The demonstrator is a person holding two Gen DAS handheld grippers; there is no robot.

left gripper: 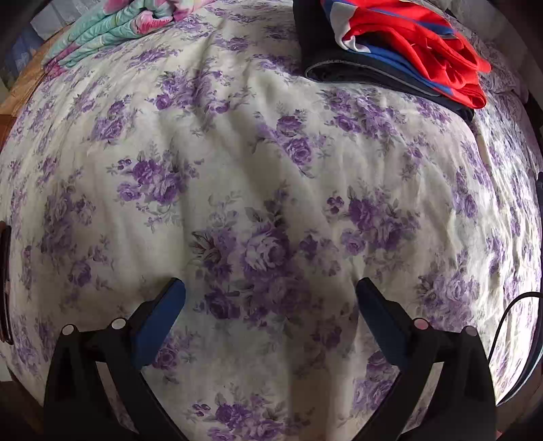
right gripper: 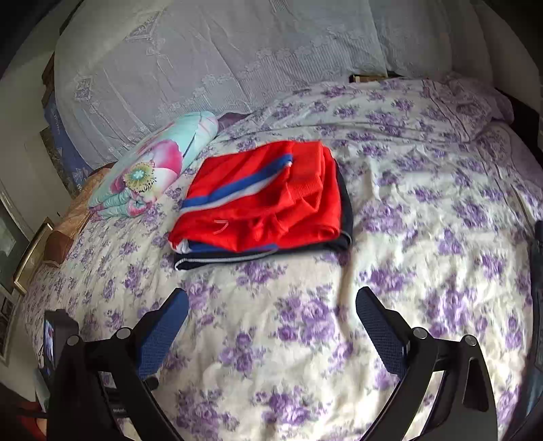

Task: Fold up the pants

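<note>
Folded red pants with blue and white stripes [right gripper: 264, 200] lie on top of a folded dark garment [right gripper: 217, 263] on the floral bed. In the left wrist view the same stack [left gripper: 414, 44] sits at the far upper right, with the dark garment [left gripper: 325, 64] under it. My left gripper [left gripper: 270, 295] is open and empty above bare bedspread, well short of the stack. My right gripper [right gripper: 271, 302] is open and empty, just in front of the stack.
The bedspread [right gripper: 407, 271] is cream with purple roses. A folded teal and pink quilt [right gripper: 152, 169] lies left of the stack and shows in the left wrist view [left gripper: 112, 27]. A lace curtain [right gripper: 203, 57] hangs behind. A cable [left gripper: 512, 322] runs at the right edge.
</note>
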